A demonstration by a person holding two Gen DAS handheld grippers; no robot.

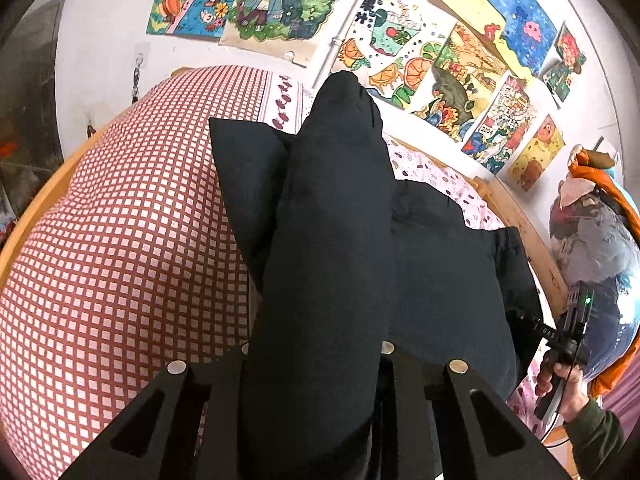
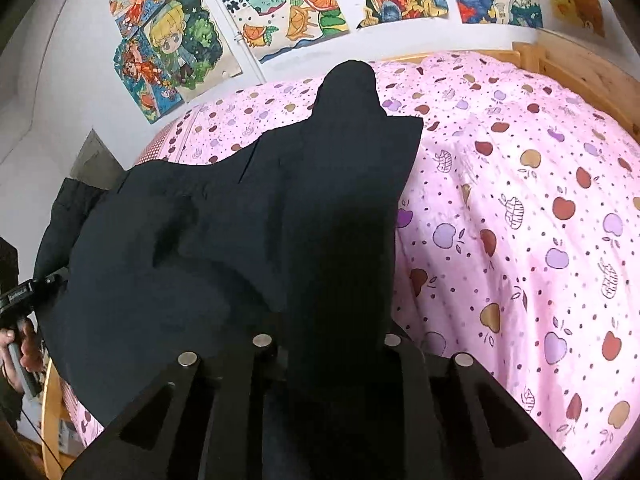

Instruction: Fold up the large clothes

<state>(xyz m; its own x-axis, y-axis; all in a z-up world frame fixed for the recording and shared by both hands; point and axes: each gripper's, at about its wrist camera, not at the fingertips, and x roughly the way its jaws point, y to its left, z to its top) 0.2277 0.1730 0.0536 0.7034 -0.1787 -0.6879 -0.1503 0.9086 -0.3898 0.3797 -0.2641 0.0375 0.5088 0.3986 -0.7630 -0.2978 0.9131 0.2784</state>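
Note:
A large black garment (image 1: 440, 260) lies spread on the bed, also seen in the right wrist view (image 2: 180, 240). My left gripper (image 1: 342, 92) is shut on a fold of it. The cloth runs up along the fingers and hides them, lifted off the bed. My right gripper (image 2: 350, 76) is shut on another fold of the same garment, and its fingers are covered the same way. In the left wrist view the right gripper's body (image 1: 568, 332) shows at the far right in a hand. The left gripper's body (image 2: 24, 300) shows at the left edge of the right wrist view.
The bed has a red checked cover (image 1: 120, 220) and a pink apple-print quilt (image 2: 520, 220). A wooden bed frame (image 2: 560, 60) runs along a white wall hung with drawings (image 1: 400, 40). A globe-like object with orange cloth (image 1: 592, 260) stands at the right.

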